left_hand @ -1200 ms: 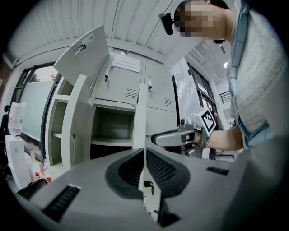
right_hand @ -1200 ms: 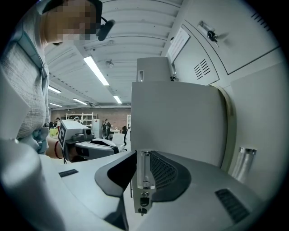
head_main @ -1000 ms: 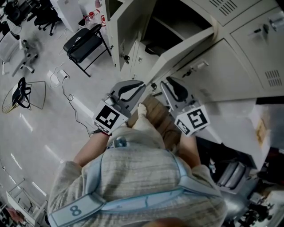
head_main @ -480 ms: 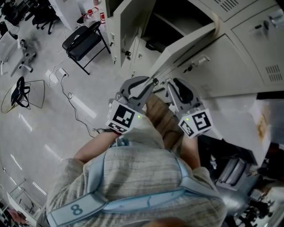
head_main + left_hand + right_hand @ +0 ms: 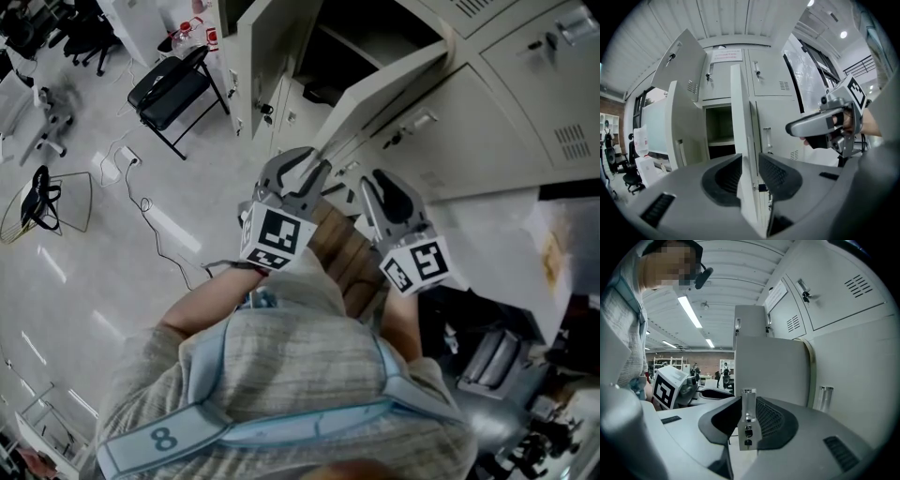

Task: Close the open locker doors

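Observation:
An open locker door (image 5: 389, 94) swings out from the grey locker bank (image 5: 497, 131). In the left gripper view its free edge (image 5: 743, 117) runs straight between my left gripper's jaws, filling the gap, so my left gripper (image 5: 750, 174) is shut on it. In the head view my left gripper (image 5: 302, 161) sits at the door's lower corner. My right gripper (image 5: 367, 178) is beside it on the door's outer face. In the right gripper view, a small metal handle with a keyhole (image 5: 749, 420) stands between the jaws of my right gripper (image 5: 749, 414), gripped.
More doors stand open to the left: a tall one (image 5: 677, 131), an upper one (image 5: 677, 61), and another (image 5: 246, 66) in the head view. A black folding chair (image 5: 173, 89) and a cable (image 5: 150, 211) are on the floor left. Dark clutter (image 5: 497, 366) lies lower right.
Both grippers have moved up the head view toward the lockers. The left one has also shifted right onto the door's edge. The door itself has barely moved.

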The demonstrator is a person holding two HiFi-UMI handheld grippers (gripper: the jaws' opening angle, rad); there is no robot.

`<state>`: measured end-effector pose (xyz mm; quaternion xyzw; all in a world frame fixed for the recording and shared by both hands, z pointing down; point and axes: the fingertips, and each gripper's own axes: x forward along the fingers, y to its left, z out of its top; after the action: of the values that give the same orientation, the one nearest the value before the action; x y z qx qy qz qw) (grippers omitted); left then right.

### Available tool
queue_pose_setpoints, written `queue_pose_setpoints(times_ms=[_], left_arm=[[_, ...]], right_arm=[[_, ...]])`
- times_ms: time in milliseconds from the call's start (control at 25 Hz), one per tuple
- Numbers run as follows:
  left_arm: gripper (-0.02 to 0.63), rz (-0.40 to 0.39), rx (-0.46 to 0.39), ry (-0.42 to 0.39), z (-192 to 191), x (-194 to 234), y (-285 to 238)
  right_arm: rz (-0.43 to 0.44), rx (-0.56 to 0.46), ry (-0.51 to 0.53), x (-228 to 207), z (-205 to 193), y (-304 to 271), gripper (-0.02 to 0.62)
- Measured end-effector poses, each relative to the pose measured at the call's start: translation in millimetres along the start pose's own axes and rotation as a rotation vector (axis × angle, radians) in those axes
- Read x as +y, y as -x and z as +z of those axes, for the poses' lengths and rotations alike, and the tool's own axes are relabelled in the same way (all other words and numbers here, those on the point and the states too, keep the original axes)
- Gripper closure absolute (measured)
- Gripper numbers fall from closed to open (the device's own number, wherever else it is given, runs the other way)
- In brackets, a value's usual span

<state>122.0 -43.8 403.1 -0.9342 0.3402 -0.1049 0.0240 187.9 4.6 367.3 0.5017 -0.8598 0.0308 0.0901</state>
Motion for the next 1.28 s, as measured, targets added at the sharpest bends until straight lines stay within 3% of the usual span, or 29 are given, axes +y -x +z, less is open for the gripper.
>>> queue_pose_setpoints(times_ms=[360,920,1280], left_arm=[[0.512,0.054,-0.005,0.022,1,11,-6],[0.512,0.148,0.006,0.039,0,61,-17],[0.512,0.170,0.002,0.058,-1,78,-22]], right_arm=[[0.010,0.002,-0.023,-1,-4,-1,0.527],[0.057,0.006,-0.034,-9,-2,-25,0.528],[0.104,0.007,-0.018,-10,9,-51,0.528]])
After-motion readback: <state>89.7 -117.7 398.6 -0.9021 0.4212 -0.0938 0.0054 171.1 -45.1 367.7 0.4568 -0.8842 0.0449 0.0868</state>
